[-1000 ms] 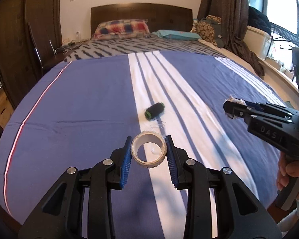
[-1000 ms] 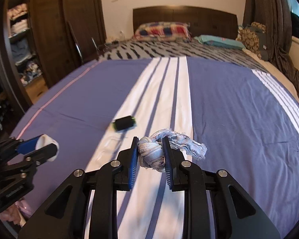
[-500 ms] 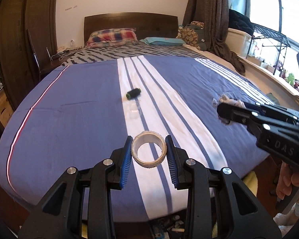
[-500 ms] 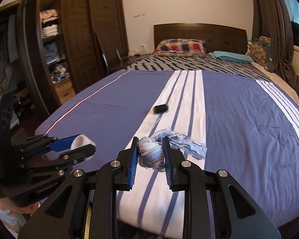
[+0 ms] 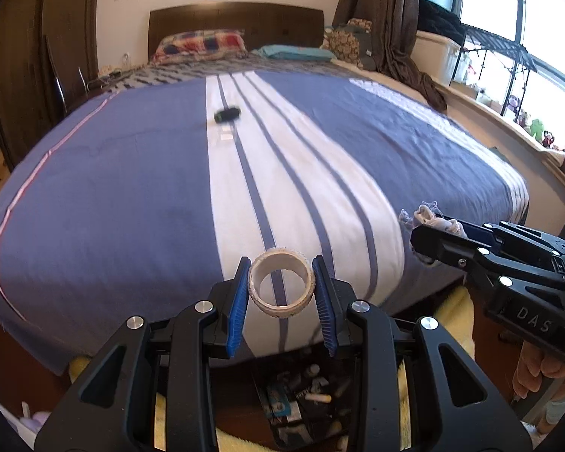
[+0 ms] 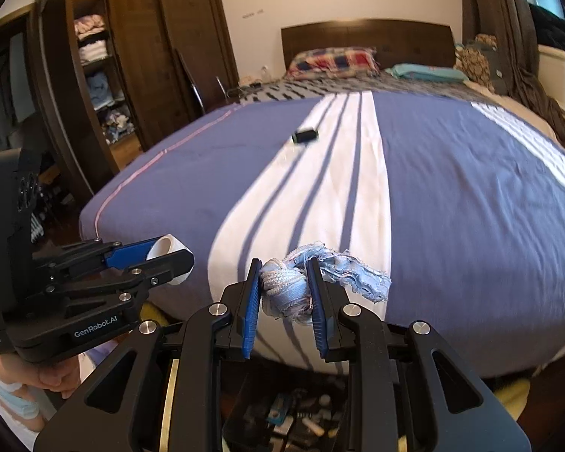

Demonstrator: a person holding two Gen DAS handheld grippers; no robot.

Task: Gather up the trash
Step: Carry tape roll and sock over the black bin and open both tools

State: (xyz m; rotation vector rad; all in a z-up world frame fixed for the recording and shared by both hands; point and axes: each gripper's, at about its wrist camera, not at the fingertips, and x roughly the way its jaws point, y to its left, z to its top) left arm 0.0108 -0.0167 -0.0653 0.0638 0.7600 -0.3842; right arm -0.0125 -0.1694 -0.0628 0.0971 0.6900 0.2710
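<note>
Nearest the lenses, a dark trash bin [image 5: 301, 403] is seen on the floor at the foot of the bed, with wrappers and small scraps lying in it; its exact outline cannot be made out behind the gripper frames. Just above it, a tape roll [image 5: 281, 288] is clamped between the blue pads of the left gripper [image 5: 281, 293], held in the air over the bed's edge and the bin. Beside it, a knotted blue cloth scrap [image 6: 286, 290] is pinched by the right gripper [image 6: 284, 297], its frayed tail hanging out to the right of the pads. Each gripper is caught in the other's view: the right gripper at the right of the left wrist view, gripped by a hand [image 5: 535, 373], the left gripper at the left of the right wrist view. Farther out, the striped blue and white bedspread [image 5: 113, 196] is spread flat. On its white band, well apart from both grippers, a small dark spool [image 5: 228, 114] is left lying, blurred. At the far end, a plaid pillow [image 6: 333, 61] is propped against the dark headboard [image 5: 237, 24].
</note>
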